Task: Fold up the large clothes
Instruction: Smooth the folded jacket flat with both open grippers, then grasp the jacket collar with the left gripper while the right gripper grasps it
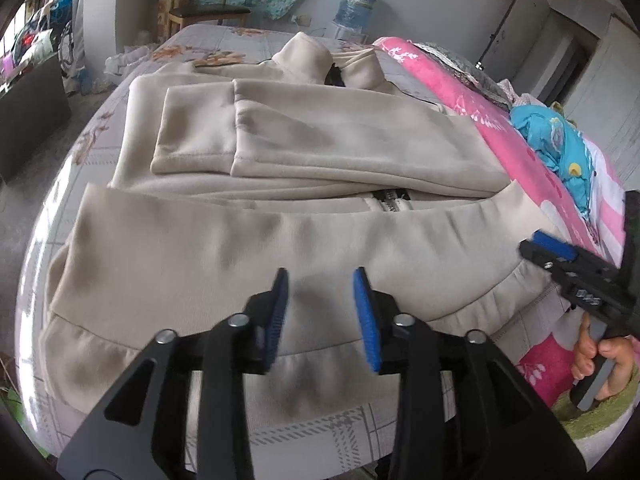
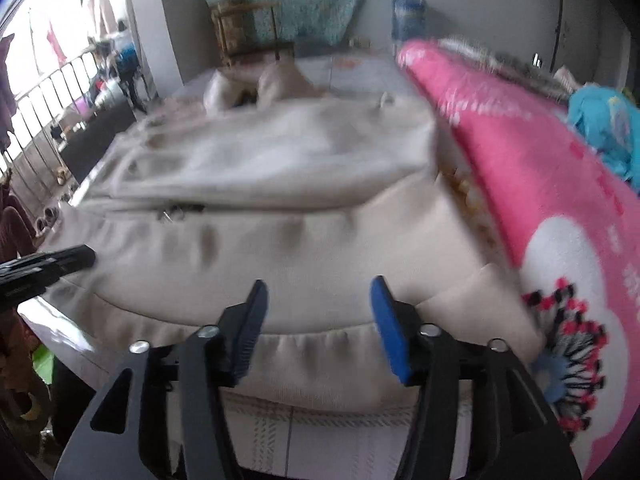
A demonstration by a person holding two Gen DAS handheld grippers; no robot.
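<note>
A beige zip-up jacket [image 1: 304, 148] lies on a bed, collar at the far end, both sleeves folded across its chest, and its bottom part turned up over the zipper. It also shows in the right wrist view [image 2: 280, 168], blurred. My left gripper [image 1: 322, 280] is open and empty, just above the jacket's near hem band. My right gripper [image 2: 318, 292] is open and empty over the hem's right part. The right gripper also shows in the left wrist view [image 1: 548, 248], held by a hand. The left gripper's tip shows in the right wrist view [image 2: 76, 258].
A grey checked bedsheet [image 1: 328, 428] covers the bed. A pink blanket [image 2: 540, 168] lies along the jacket's right side, with a blue garment [image 1: 560, 140] on it. A chair [image 1: 208, 8] and a water jug [image 1: 358, 2] stand beyond the bed. A railing [image 2: 48, 108] is at the left.
</note>
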